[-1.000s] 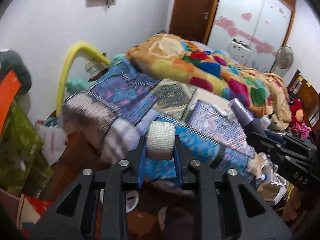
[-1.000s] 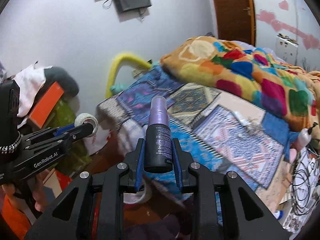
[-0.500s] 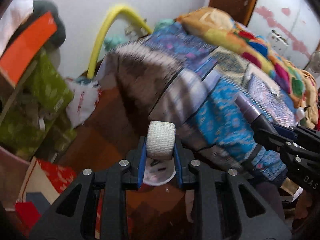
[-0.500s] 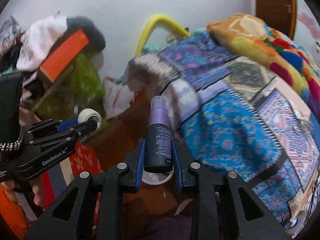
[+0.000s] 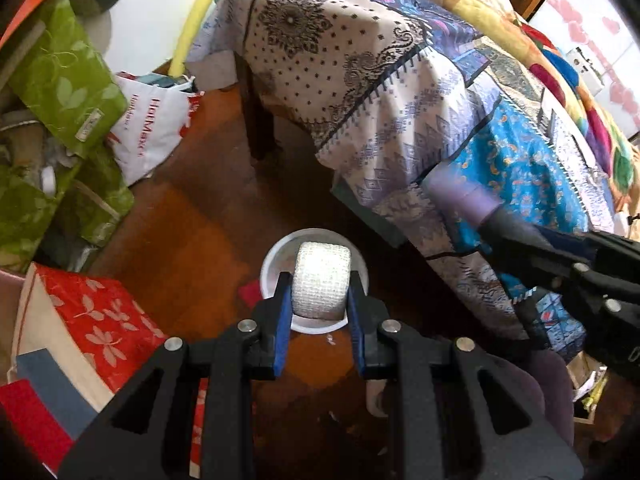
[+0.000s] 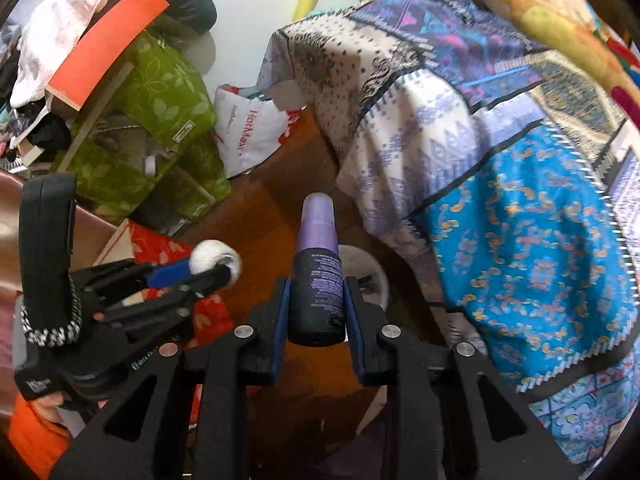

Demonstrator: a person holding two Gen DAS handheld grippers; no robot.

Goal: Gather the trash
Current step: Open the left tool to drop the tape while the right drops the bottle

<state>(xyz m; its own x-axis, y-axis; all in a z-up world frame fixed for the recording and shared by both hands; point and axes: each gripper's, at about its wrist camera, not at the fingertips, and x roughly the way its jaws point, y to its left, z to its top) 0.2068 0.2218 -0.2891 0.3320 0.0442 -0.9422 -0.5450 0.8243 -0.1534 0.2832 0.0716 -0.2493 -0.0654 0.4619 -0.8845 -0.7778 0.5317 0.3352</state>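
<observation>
My left gripper (image 5: 320, 300) is shut on a white gauze roll (image 5: 321, 280) and holds it above a white round bin (image 5: 272, 268) on the wooden floor. My right gripper (image 6: 316, 300) is shut on a dark spray bottle with a purple cap (image 6: 317, 276). The bin's rim (image 6: 378, 272) shows behind the bottle in the right wrist view. The left gripper with the roll (image 6: 214, 260) shows at the left of that view. The right gripper's bottle (image 5: 464, 200) shows at the right of the left wrist view.
A bed with a patterned blue and white cover (image 5: 400, 92) fills the right. Green bags (image 5: 64, 80), a white shopping bag (image 5: 148, 128) and a red flowered box (image 5: 92, 320) crowd the left. A yellow hoop (image 5: 200, 12) leans on the wall.
Both grippers have tilted down from the bed toward the floor. The white bin has come into view under the roll and bottle. Both still hold their items.
</observation>
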